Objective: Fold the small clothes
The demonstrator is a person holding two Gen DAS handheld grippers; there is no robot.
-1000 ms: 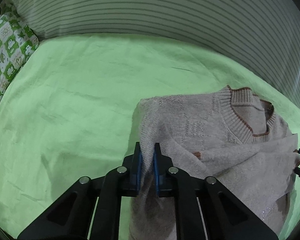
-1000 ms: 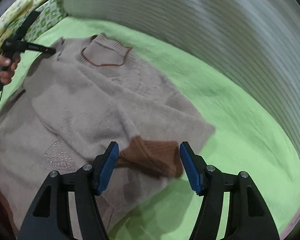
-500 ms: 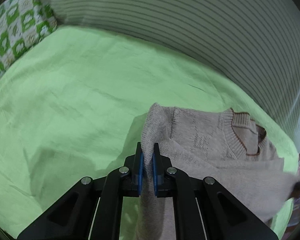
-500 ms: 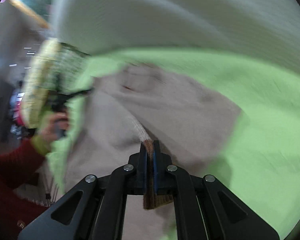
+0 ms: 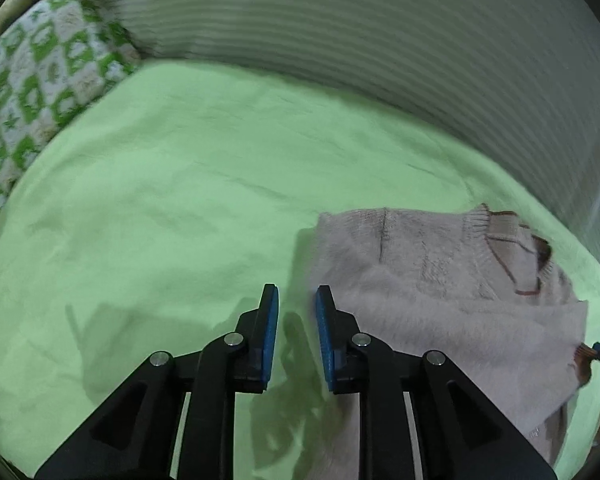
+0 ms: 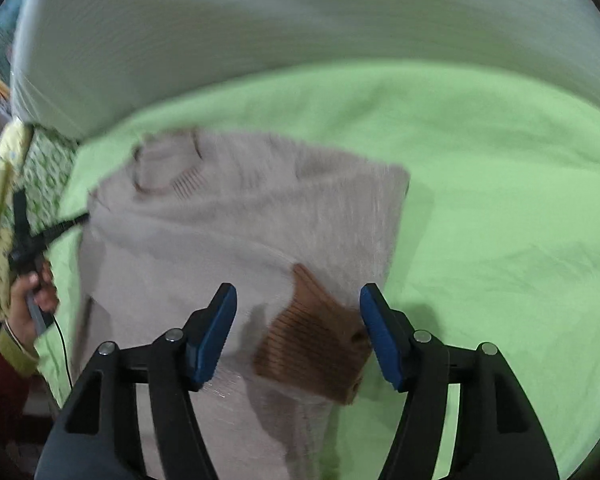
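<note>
Sweater [image 5: 440,320], beige, lying on green sheet [image 5: 180,200]. Left gripper [image 5: 296,316]: jaws narrow, opening, empty, just left of its edge. Right gripper [image 6: 298,320]: jaws wide, opening, around brown cuff [image 6: 312,344], pads clear. Striped wall [image 5: 380,40] far; patterned pillow [image 5: 40,80] far left.

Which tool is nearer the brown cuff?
Right. The right tool straddles the brown cuff, jaws opening, clear of it. The left tool, also opening, sits off the sweater's opposite edge.

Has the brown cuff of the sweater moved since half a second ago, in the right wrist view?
Yes. The brown cuff was clamped in the right gripper; now it lies free on the sweater between the opening jaws.
</note>
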